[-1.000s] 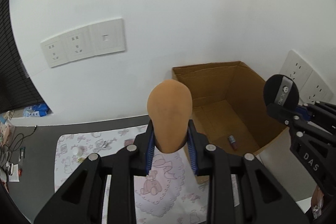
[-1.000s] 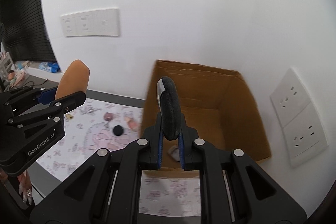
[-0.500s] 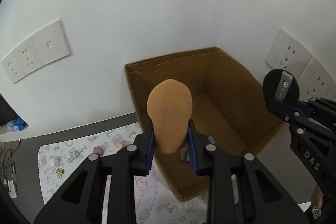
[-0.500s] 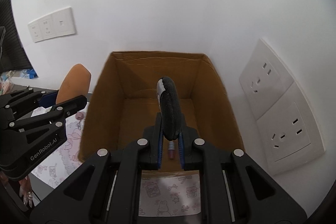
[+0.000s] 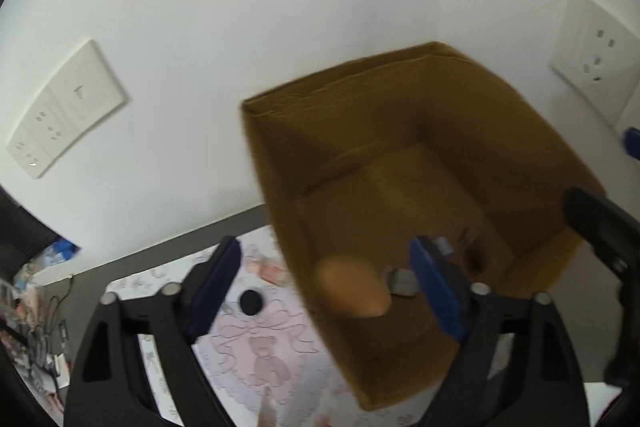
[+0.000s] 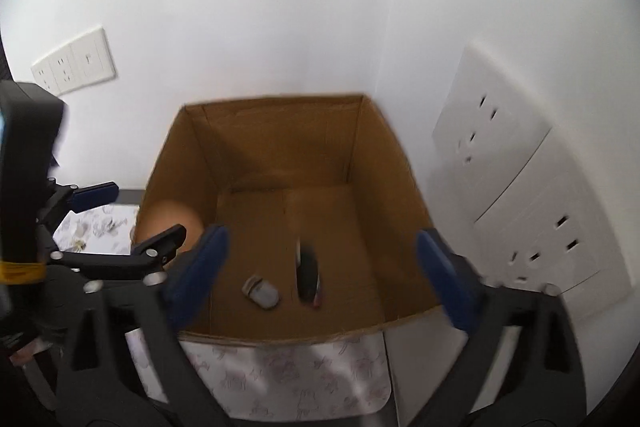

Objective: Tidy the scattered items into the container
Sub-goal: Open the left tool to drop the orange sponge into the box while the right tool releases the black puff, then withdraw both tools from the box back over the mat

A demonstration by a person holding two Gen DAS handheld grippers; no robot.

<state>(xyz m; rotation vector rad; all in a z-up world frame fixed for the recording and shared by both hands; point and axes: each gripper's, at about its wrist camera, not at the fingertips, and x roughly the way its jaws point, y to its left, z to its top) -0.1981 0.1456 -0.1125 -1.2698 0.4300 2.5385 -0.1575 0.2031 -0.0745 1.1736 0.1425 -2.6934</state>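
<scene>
An open cardboard box [image 5: 500, 99] stands against the white wall and also shows in the right wrist view [image 6: 384, 131]. My left gripper [image 5: 332, 287] is open above its near left corner. A tan egg-shaped sponge [image 5: 352, 285] sits inside the box below it, also seen in the right wrist view [image 6: 168, 221]. My right gripper [image 6: 320, 267] is open over the box front. A black round puff [image 6: 307, 277] is on edge inside the box, beside a small grey-white item [image 6: 260, 291]. The left gripper's fingers [image 6: 160, 247] show at the box's left wall.
A white patterned mat [image 5: 260, 355] covers the table left of the box, with a small black round item [image 5: 250, 302] and a pink item [image 5: 268, 269] on it. Wall sockets [image 5: 60, 111] are on the left wall, more sockets [image 6: 516, 195] on the right. Clutter [image 5: 32, 291] lies far left.
Both grippers opened. The tan sponge dropped from the left gripper into the box, and the black puff dropped from the right gripper into the box. Both views moved closer over the box.
</scene>
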